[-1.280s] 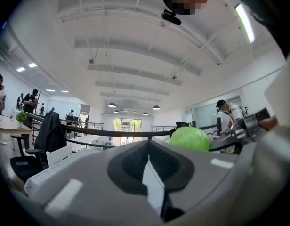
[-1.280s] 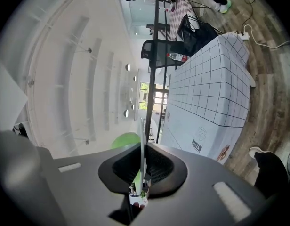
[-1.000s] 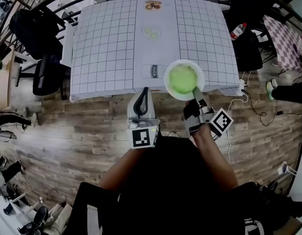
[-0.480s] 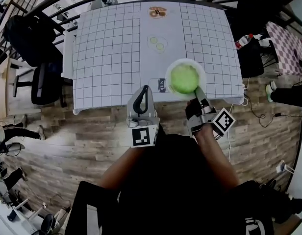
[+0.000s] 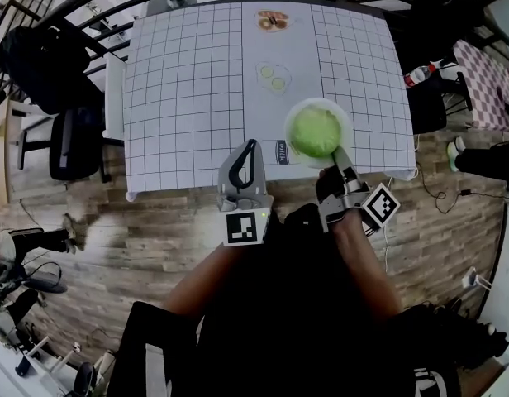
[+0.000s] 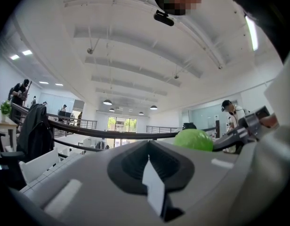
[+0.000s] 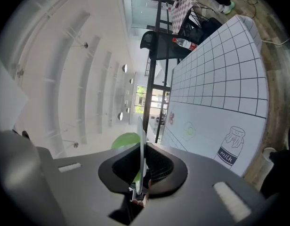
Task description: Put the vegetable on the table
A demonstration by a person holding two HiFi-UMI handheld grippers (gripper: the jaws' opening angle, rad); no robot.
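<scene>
Carrying step rn, imo. The right gripper (image 5: pixel 338 152) is clamped on the near rim of a white plate (image 5: pixel 292 145), and the round green vegetable (image 5: pixel 315 131) (cabbage-ish, can't swear to it) sits in the middle of that plate. In the right gripper view u can see the thin plate edge pinched between the jaws w/ the green ball right behind it.

From the head view the plate hangs over the near edge of the tabletop (image 5: pixel 188 81), toward the near-right corner, just beside the printed milk bottle (image 5: pixel 281 151). Looks lifted rather than resting on the grid cloth, but I can't be 100% sure from above.

Left gripper (image 5: pixel 251 145) is closed w/ nothing in it. It's parked at the near edge, left of the plate and not touching it.

So the veg isn't down on the table yet. Next move prob goes like this:
- bring the plate further in past the near edge so nothing hangs off
- keep it level, bc that veg is round and I'd expect it to roll if the rim dips
- lower till the base sits flat, then let go of the rim

If the veg is meant to come off the plate, the task doesn't say so. In that case the left gripper would need to open wide, since it's a big ball.
</scene>
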